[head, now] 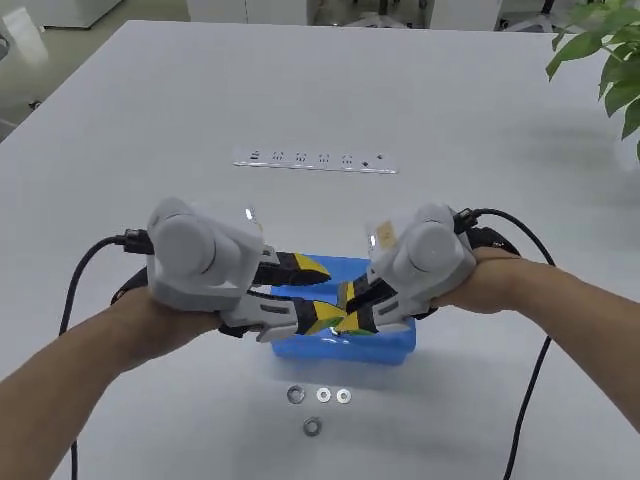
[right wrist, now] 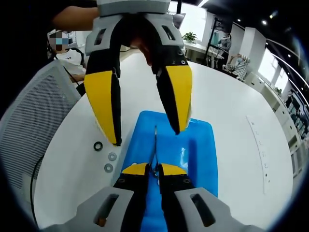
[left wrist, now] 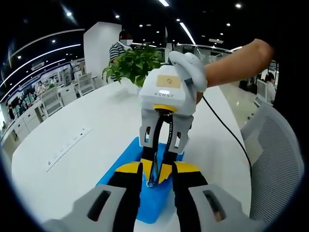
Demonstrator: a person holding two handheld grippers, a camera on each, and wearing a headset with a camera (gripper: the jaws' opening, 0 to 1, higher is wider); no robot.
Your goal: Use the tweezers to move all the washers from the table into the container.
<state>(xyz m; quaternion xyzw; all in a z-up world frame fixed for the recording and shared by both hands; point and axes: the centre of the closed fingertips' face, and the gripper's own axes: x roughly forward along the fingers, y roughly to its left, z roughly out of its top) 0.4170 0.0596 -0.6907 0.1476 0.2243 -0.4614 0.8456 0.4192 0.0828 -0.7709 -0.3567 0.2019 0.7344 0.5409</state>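
Observation:
Several small washers point(head: 322, 396) lie on the white table just in front of a shallow blue container point(head: 392, 345); three of them point(right wrist: 108, 167) sit left of the container point(right wrist: 198, 150) in the right gripper view. My right gripper point(right wrist: 154, 169) is shut on thin metal tweezers point(right wrist: 155, 140), whose tip points out over the container's floor. My left gripper point(head: 320, 293) faces it from the other side, open, its yellow jaws standing either side of the tweezers' tip point(left wrist: 153, 171). Both grippers hover over the container point(left wrist: 123, 162).
A white power strip point(head: 315, 160) lies farther back on the table. A leafy plant point(head: 600, 50) stands at the far right corner. Cables trail from both grippers. A mesh chair point(right wrist: 38, 111) stands beside the table edge.

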